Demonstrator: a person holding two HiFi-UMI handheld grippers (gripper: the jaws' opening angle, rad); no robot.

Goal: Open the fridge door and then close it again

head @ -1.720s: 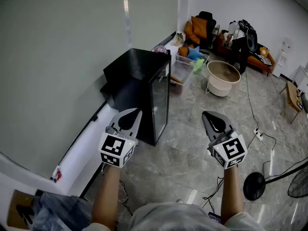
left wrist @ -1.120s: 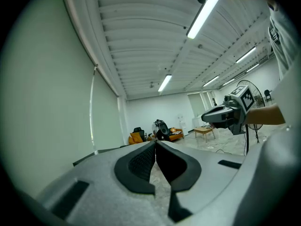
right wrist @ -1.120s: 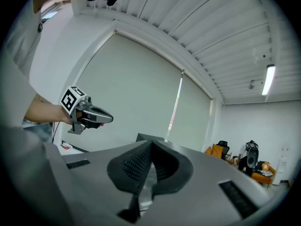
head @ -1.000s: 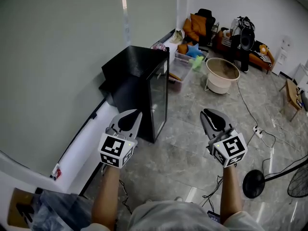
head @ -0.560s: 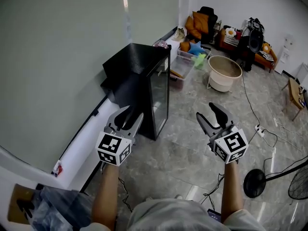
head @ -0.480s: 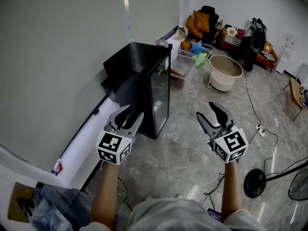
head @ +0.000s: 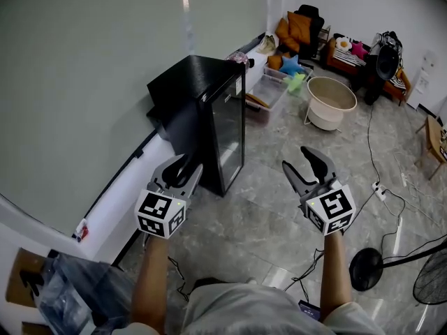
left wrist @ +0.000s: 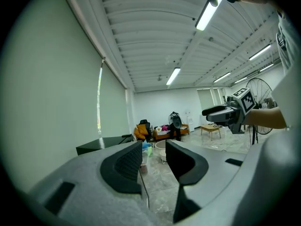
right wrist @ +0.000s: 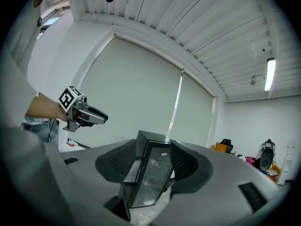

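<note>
Short of one black fridge (head: 199, 93), left gripper (head: 185, 169) and right gripper (head: 299, 160), two in all, jaws just spread, empty.

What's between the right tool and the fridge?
Only bare grey floor, seen in the head view, separates the fridge from the right tool, whose jaws have just been opening with nothing held between them.

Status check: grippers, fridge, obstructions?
Left gripper and right gripper open, empty, both just opened. Fridge door shut, untouched, ahead. Only floor between, no obstruction.
</note>
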